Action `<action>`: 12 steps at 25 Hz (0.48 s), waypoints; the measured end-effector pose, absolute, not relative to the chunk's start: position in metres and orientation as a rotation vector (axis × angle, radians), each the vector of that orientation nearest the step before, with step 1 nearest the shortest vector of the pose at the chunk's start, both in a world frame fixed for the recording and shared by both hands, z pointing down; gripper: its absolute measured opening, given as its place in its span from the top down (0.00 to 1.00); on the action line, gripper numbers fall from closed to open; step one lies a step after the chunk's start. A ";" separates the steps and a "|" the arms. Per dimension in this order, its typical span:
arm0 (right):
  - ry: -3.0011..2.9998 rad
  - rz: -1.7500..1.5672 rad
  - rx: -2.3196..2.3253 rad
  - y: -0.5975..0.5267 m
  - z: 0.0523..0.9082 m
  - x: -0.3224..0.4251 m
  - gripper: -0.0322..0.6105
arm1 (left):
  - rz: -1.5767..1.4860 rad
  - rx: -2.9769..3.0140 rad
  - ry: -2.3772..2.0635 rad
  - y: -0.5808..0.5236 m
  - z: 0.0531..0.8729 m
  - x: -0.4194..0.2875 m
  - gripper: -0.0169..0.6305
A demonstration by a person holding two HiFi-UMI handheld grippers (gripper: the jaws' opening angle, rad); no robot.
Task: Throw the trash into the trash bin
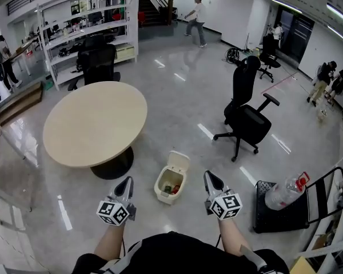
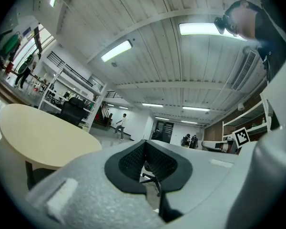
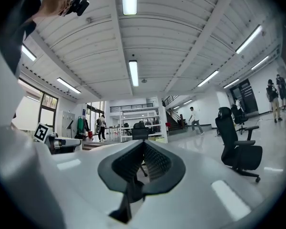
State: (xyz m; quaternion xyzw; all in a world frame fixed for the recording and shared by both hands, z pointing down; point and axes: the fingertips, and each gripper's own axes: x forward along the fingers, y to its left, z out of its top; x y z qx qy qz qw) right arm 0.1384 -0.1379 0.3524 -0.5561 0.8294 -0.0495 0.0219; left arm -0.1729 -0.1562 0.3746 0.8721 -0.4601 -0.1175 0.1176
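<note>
Just ahead, between closed, empty left tongs (image 1: 127,180) and right tongs (image 1: 209,176): open trash bin (image 1: 159,185).

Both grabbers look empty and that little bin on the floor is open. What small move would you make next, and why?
Probably swing the right gripper toward the plastic bottle on the black cart, opening its fingers. It and the left gripper are shut on nothing, the bin stands open between them, and the bottle looks like the nearest loose trash.
</note>
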 end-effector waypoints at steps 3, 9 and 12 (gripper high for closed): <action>2.579 -0.138 -1.755 -0.130 0.361 0.163 0.94 | -0.328 2.562 -1.382 -0.152 0.377 -0.161 0.97; 2.570 -0.170 -1.761 -0.122 0.376 0.189 0.94 | -0.305 2.592 -1.401 -0.151 0.373 -0.143 0.97; 2.565 -0.173 -1.743 -0.124 0.375 0.181 0.94 | -0.306 2.593 -1.398 -0.151 0.370 -0.138 0.97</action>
